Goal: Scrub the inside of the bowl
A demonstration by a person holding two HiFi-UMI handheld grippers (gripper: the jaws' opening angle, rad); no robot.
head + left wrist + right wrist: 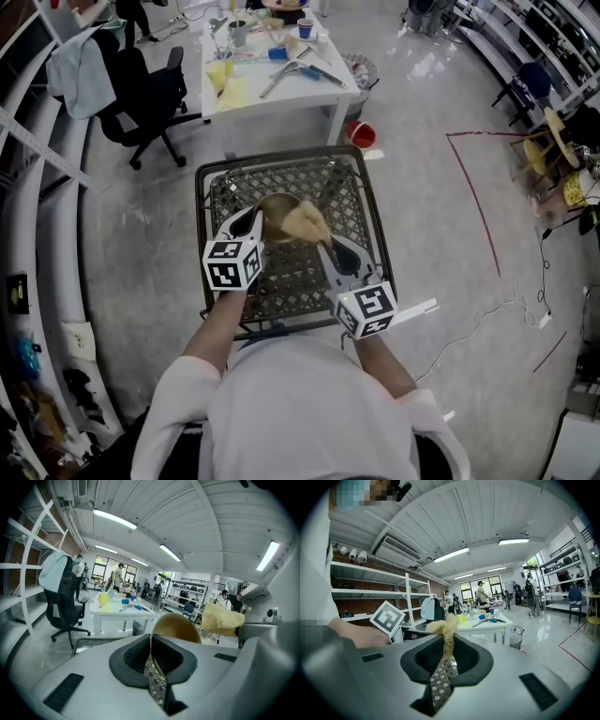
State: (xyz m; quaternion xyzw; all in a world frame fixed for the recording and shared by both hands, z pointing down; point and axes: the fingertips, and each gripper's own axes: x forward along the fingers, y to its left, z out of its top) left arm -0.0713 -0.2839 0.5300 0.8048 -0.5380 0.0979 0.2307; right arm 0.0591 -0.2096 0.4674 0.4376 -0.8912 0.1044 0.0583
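Now, from the head view, the left gripper holds a golden-brown bowl by its near rim, lifted above the black mesh counter. The right gripper brings a pale yellow scrubber against the bowl's right side.

From the left gripper view, the jaws are clenched on the bowl's thin rim, one pad inside the wall and one outside. The bowl is tipped with its opening towards the scrubber, which sits just beside its edge.

From the right gripper view, the jaws are pinched on the fibrous tail of the scrubber, and its bushy end stands free above them. The bowl itself does not show here.

The bowl looks light, stiff and smooth, so a rim pinch will likely let it pivot under hard rubbing; gentle strokes directed towards the clamped edge should suit. The scrubber looks soft and springy, and is best gripped low.
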